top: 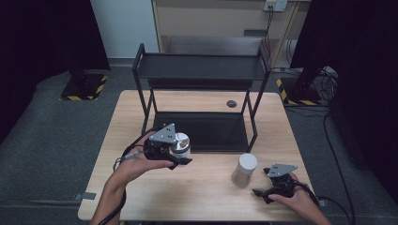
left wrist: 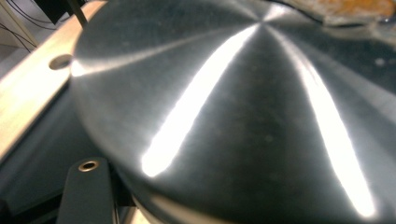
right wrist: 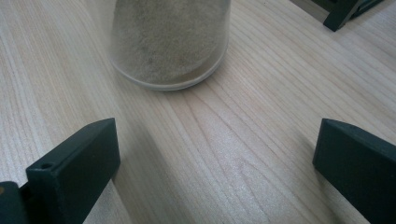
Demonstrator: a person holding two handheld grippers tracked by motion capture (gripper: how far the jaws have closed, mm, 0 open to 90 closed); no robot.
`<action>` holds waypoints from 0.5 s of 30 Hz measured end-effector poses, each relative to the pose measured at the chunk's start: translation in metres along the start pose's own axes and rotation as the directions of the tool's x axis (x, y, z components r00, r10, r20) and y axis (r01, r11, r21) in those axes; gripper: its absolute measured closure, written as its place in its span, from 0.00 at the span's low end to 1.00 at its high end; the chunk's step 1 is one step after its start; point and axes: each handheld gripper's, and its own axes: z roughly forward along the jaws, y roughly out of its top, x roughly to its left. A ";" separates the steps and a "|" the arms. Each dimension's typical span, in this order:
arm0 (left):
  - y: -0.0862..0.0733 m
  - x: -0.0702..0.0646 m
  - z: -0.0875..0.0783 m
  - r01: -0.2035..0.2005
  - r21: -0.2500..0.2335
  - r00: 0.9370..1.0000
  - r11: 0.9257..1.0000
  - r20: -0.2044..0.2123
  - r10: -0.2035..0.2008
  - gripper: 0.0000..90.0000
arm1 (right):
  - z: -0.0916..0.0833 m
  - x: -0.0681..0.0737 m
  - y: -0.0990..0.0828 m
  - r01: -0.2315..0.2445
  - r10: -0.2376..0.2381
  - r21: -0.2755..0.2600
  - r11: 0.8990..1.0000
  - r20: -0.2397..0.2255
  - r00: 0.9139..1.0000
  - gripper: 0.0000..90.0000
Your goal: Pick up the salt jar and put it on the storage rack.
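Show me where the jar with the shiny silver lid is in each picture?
High view: the silver-lidded jar sits left of the middle, clamped in the left gripper, in front of the black shelf.
Left gripper view: its silver lid is very close up and spreads across most of the picture.
Right gripper view: not in it.
Shared landmark: the wooden table, also and.

On the worktop (top: 141, 197) a 2-tier rack (top: 202, 70) stands at 12 o'clock. Before its lower shelf (top: 211, 131), at 10 o'clock from centre, the left gripper (top: 180, 158) holds a metal-lidded jar (top: 180, 144) above the surface. A second jar (top: 244, 169) stands at 4 o'clock, the right gripper (top: 263, 194) just beside it at 5 o'clock.
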 end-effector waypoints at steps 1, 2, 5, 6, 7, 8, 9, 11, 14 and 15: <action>0.000 0.000 0.000 0.000 0.000 1.000 1.000 0.000 0.000 0.33 | 0.000 0.000 0.000 0.000 0.000 0.000 1.000 0.000 1.000 0.02; 0.006 0.004 -0.004 -0.002 -0.004 1.000 1.000 -0.001 0.002 0.33 | 0.000 0.000 0.000 0.000 0.000 0.000 1.000 0.000 1.000 0.02; 0.012 0.007 -0.007 -0.001 -0.007 1.000 1.000 -0.003 0.001 0.33 | 0.000 0.000 0.000 0.000 0.000 0.000 1.000 0.000 1.000 0.02; 0.015 0.009 -0.008 -0.005 -0.005 1.000 1.000 -0.004 0.005 0.33 | 0.000 0.000 0.000 0.000 0.000 0.000 1.000 0.000 1.000 0.02; 0.018 0.011 -0.010 -0.006 -0.002 1.000 1.000 -0.004 0.006 0.33 | 0.000 0.000 0.000 0.000 0.000 0.000 1.000 0.000 1.000 0.02; 0.021 0.012 -0.010 -0.005 -0.002 1.000 1.000 -0.004 0.005 0.33 | 0.000 0.000 0.000 0.000 0.000 0.000 1.000 0.000 1.000 0.02; 0.023 0.014 -0.011 -0.004 -0.001 1.000 1.000 -0.002 0.004 0.33 | 0.000 0.000 0.000 0.000 0.000 0.000 1.000 0.000 1.000 0.02; 0.028 0.018 -0.012 -0.006 0.007 1.000 1.000 0.000 0.006 0.33 | 0.000 0.000 0.000 0.000 0.000 0.000 1.000 0.000 1.000 0.02; 0.034 0.024 -0.014 -0.005 0.014 1.000 1.000 0.006 0.005 0.33 | 0.000 0.000 0.000 0.000 0.000 0.000 1.000 0.000 1.000 0.02; 0.039 0.029 -0.015 -0.005 0.016 1.000 1.000 0.009 0.005 0.33 | 0.000 0.000 0.000 -0.001 0.001 -0.001 1.000 -0.001 1.000 0.02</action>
